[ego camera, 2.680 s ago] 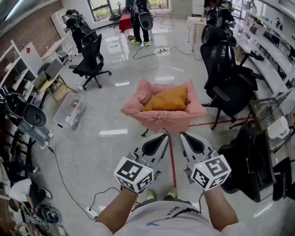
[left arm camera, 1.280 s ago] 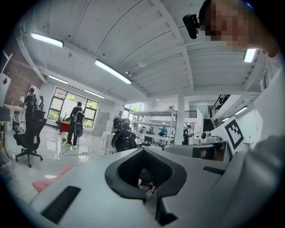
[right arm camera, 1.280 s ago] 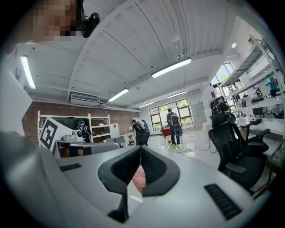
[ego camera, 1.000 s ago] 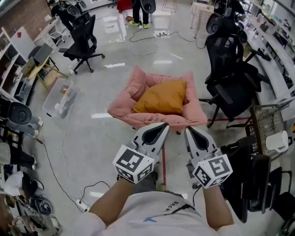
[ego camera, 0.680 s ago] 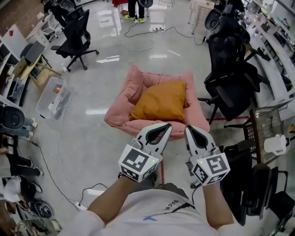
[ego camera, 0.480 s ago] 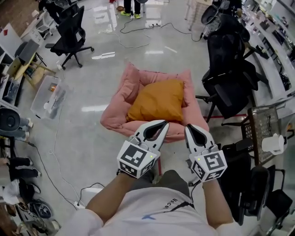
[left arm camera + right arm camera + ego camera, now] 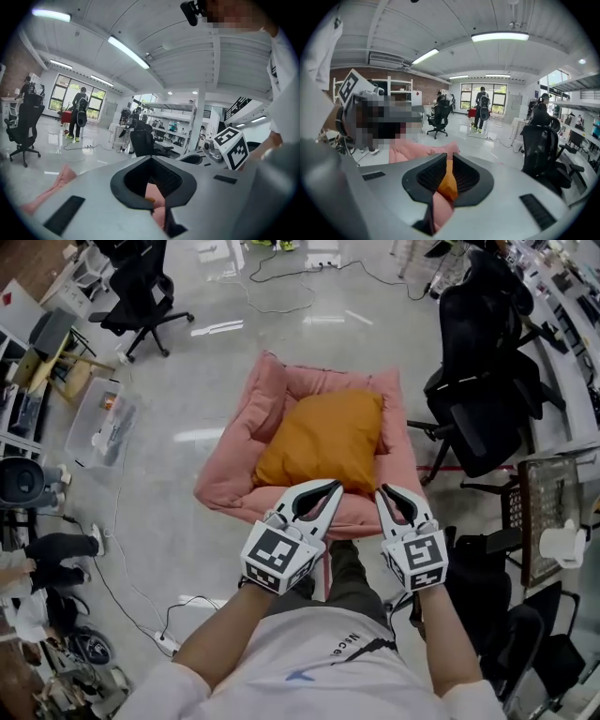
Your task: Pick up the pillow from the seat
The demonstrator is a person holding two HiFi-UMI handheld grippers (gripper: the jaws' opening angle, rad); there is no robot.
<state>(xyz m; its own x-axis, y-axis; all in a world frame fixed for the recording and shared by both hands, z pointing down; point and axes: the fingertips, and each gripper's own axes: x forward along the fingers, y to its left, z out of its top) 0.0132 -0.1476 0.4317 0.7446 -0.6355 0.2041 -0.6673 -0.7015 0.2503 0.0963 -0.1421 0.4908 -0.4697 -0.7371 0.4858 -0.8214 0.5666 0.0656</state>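
An orange pillow (image 7: 323, 442) lies in a pink padded seat (image 7: 230, 479) on the floor in the head view. My left gripper (image 7: 335, 487) hangs over the seat's front rim, its tips near the pillow's near edge, jaws together and holding nothing. My right gripper (image 7: 382, 491) is beside it over the same rim, also shut and holding nothing. Whether either touches the pillow I cannot tell. The right gripper view shows the pillow (image 7: 447, 185) and the seat (image 7: 417, 152) through the loop behind the right gripper (image 7: 449, 157). In the left gripper view, the seat (image 7: 61, 176) lies beyond the left gripper (image 7: 151, 158).
Black office chairs stand right of the seat (image 7: 478, 399) and at the far left (image 7: 141, 287). A clear plastic bin (image 7: 98, 423) and floor cables (image 7: 141, 606) lie to the left. A wire rack (image 7: 553, 512) is at the right. People stand far off (image 7: 77, 112).
The seat and pillow have come nearer and larger. Both grippers moved forward and down, from short of the seat to over its front rim, staying shut.
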